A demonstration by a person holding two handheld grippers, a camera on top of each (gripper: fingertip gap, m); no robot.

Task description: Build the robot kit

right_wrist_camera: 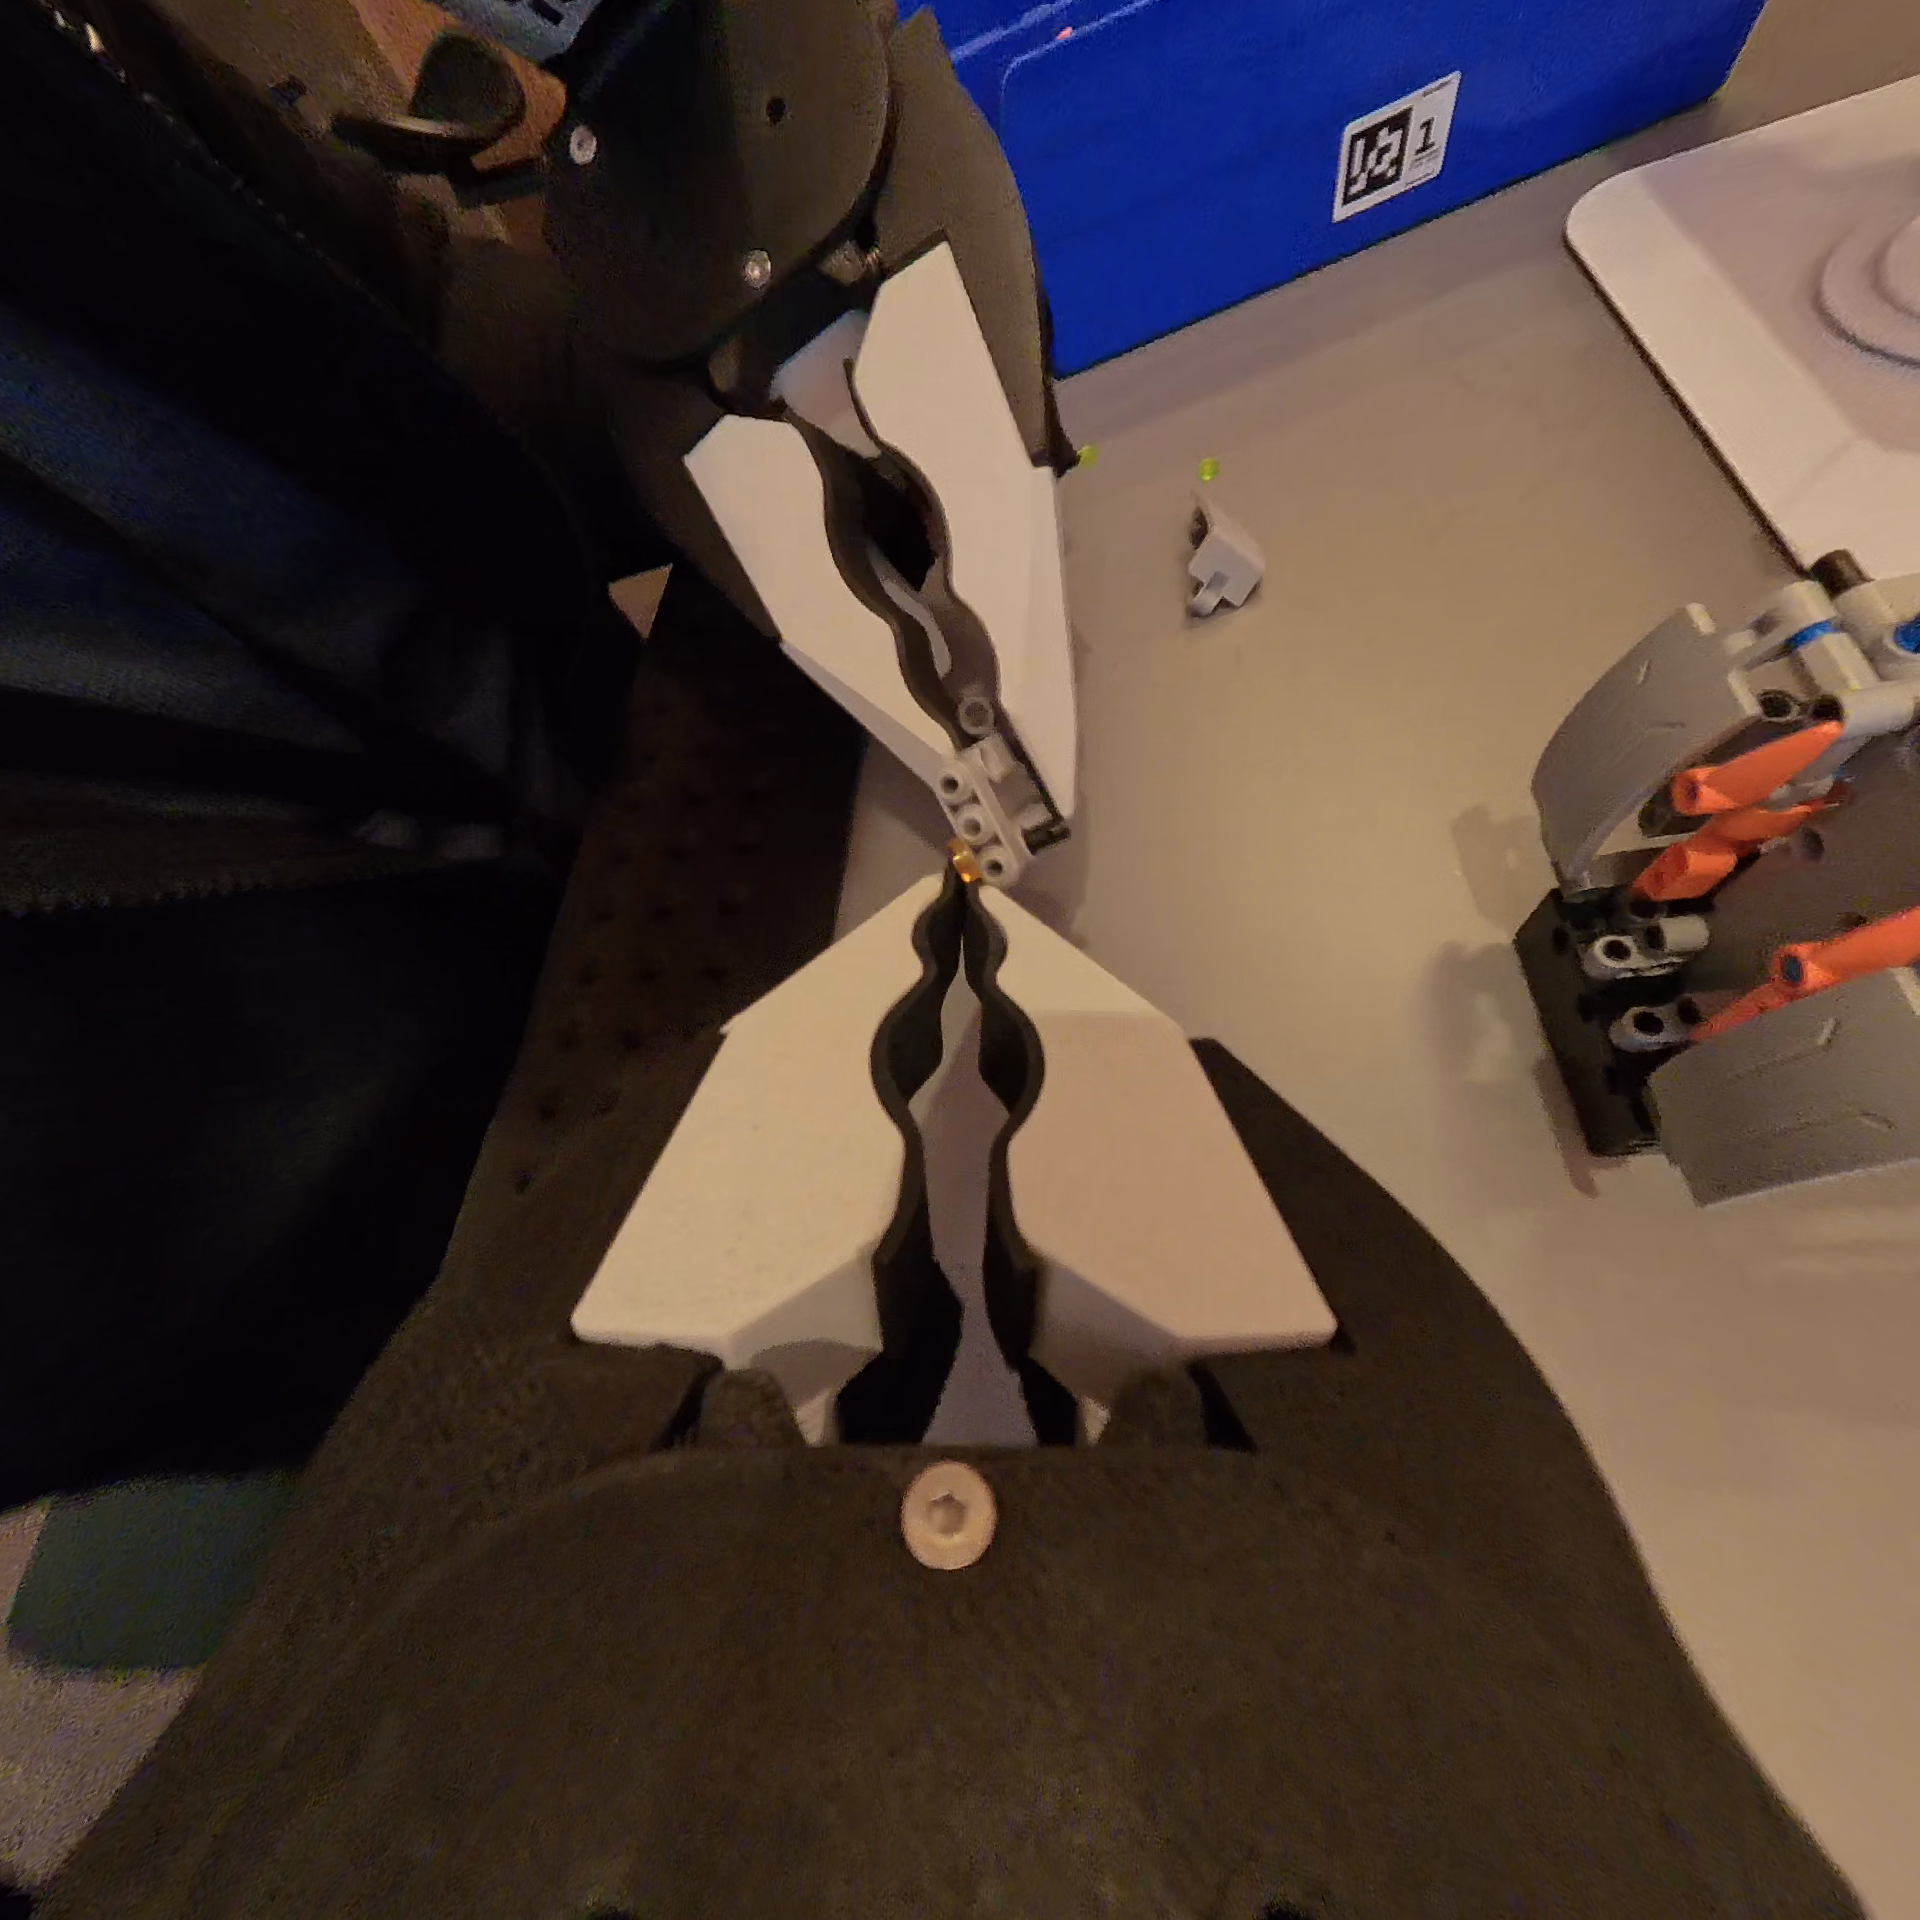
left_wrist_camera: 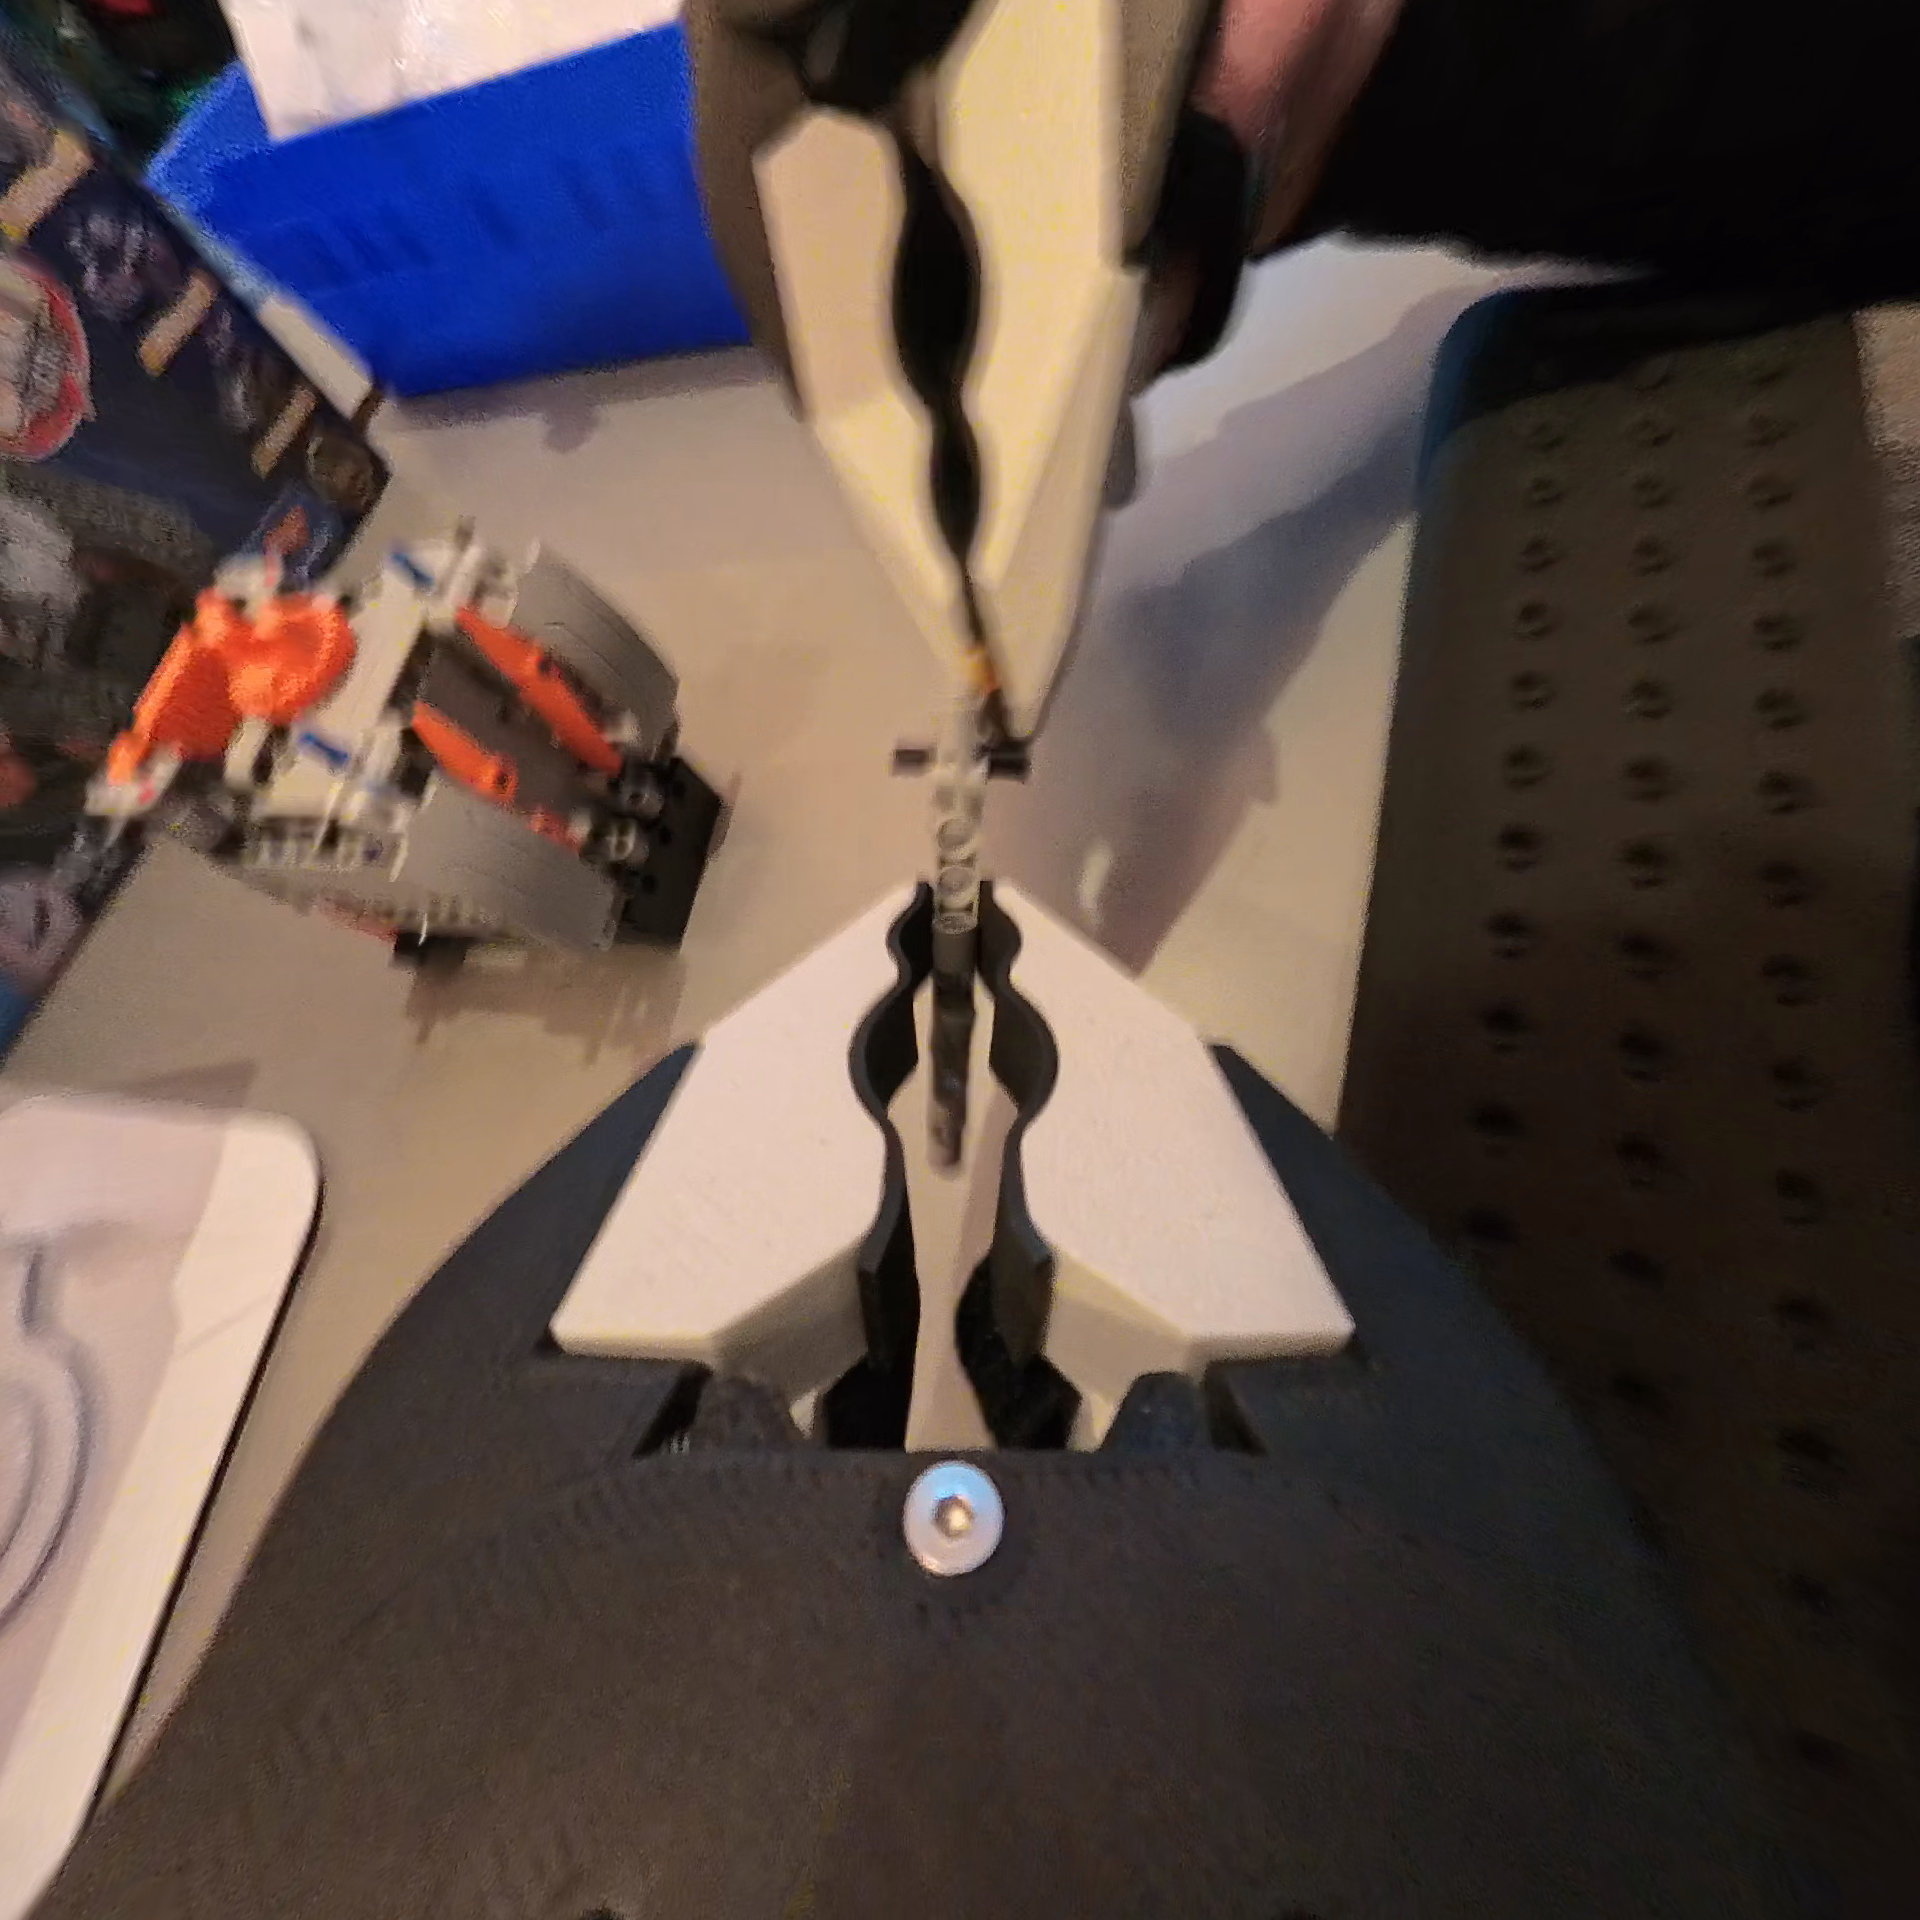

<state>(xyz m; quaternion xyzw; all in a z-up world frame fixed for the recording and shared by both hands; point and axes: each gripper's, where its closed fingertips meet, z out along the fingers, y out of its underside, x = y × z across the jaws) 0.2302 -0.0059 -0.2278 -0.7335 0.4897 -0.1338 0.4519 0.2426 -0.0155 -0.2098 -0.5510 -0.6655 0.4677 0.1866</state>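
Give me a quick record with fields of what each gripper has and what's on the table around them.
left gripper: shut on a light grey beam with a row of holes
right gripper: shut on a small orange piece, tip against the beam's end
brick model: grey and black with orange parts, standing on the table
loose grey piece: lying apart, near the blue bin
white tray: beside the model
printed box: behind the model

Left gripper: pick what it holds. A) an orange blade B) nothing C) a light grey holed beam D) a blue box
C: the left gripper is shut on a light grey holed beam, whose end meets the right gripper.
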